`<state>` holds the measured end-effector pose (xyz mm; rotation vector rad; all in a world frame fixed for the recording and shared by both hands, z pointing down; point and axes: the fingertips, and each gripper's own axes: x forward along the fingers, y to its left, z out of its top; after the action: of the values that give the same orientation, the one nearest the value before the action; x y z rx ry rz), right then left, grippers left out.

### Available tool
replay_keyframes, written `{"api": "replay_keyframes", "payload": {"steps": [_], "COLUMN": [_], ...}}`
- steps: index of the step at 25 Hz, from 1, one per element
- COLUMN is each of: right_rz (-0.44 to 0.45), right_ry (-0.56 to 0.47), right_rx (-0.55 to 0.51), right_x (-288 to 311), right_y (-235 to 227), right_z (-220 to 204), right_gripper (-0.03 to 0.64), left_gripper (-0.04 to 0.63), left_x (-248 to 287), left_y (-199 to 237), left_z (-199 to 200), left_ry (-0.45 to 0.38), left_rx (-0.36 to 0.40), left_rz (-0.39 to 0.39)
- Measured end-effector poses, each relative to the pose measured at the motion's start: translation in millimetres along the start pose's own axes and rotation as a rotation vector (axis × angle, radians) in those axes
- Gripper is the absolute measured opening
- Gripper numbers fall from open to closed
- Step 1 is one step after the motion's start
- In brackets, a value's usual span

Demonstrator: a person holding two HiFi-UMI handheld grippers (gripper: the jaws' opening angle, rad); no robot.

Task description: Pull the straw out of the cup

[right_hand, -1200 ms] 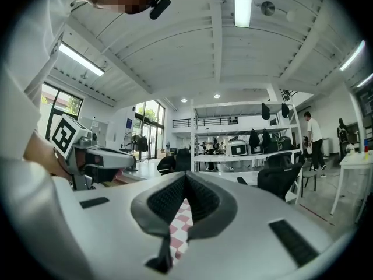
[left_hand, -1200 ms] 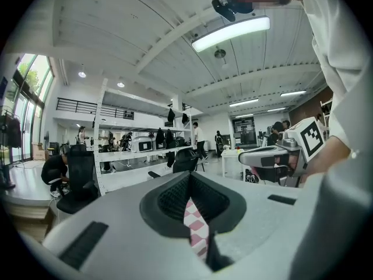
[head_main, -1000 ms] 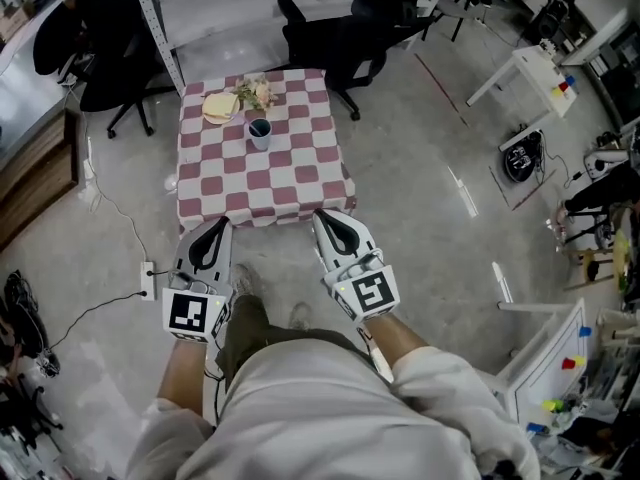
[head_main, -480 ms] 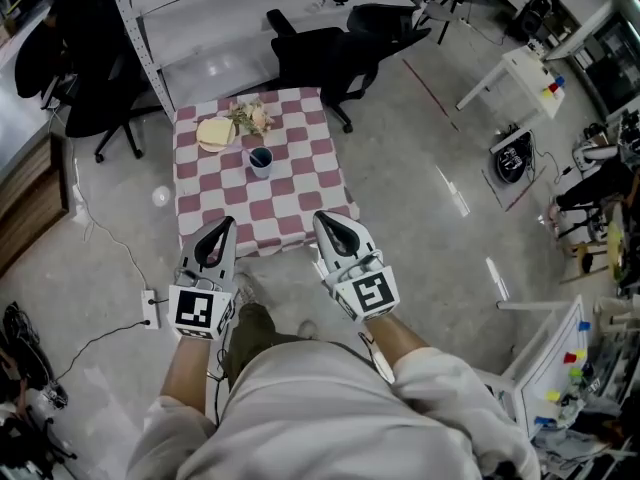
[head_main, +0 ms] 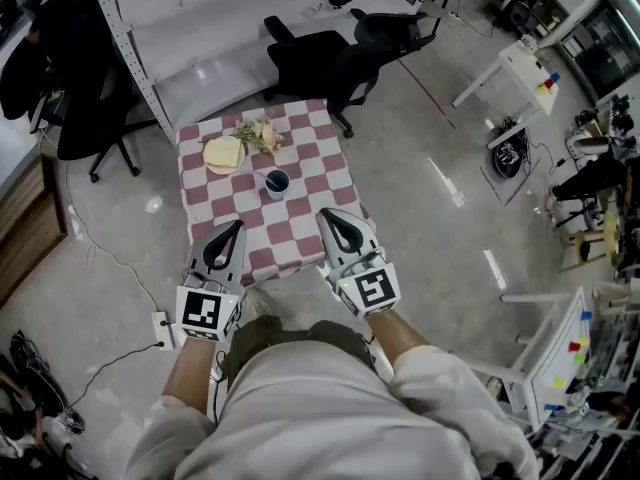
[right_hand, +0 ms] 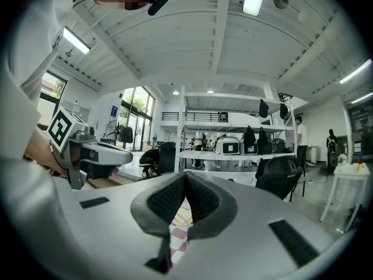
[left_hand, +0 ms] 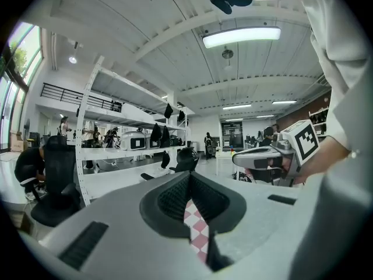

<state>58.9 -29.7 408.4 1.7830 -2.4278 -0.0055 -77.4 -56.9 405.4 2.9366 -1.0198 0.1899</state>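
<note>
"Where's the cup (head_main: pixel 277 183)?"
"Mid-table (head_main: pixel 312 150), well ahead of both grippers. The straw's too small to see."
"Left gripper (head_main: pixel 237 226), right gripper (head_main: pixel 326 215)?"
"Both clenched, empty. I'd steady the cup with one, open the other, and draw the straw straight up."

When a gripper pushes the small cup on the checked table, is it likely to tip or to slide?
The cup looks small and squat, so it probably slides rather than tips. Being so small, it is likely light. The checked cloth under it may wrinkle and drag.
</note>
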Motion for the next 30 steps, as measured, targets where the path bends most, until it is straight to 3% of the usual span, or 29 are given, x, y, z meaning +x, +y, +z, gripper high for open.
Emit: {"api": "replay_keyframes", "payload": {"steps": [9,12,15,30], "right_rz": [0.035,0.078,0.131,0.258], "right_ry": [0.009,0.023,0.047,0.067], "right_rx": [0.006,0.001,-0.009,-0.005], "right_x": [32.8,42.5,48.0,70.5], "right_y": [2.5,-0.9,-2.0,-21.5], "right_z": [-9.0,-17.1,-27.8,-47.4], "right_gripper": [0.017,0.043,0.118,0.201], "left_gripper": [0.003,0.003,0.003,0.003], "left_x": [4.7,9.6,10.5,22.3], "left_y": [32.0,36.9,36.3,35.4], "left_z": [-9.8,-11.9,-11.2,-14.9], "left_ry": [0.024,0.034,0.04,0.08], "left_rx": [-0.009,-0.005,-0.011,-0.02], "left_rz": [0.025,0.059,0.095,0.189]}}
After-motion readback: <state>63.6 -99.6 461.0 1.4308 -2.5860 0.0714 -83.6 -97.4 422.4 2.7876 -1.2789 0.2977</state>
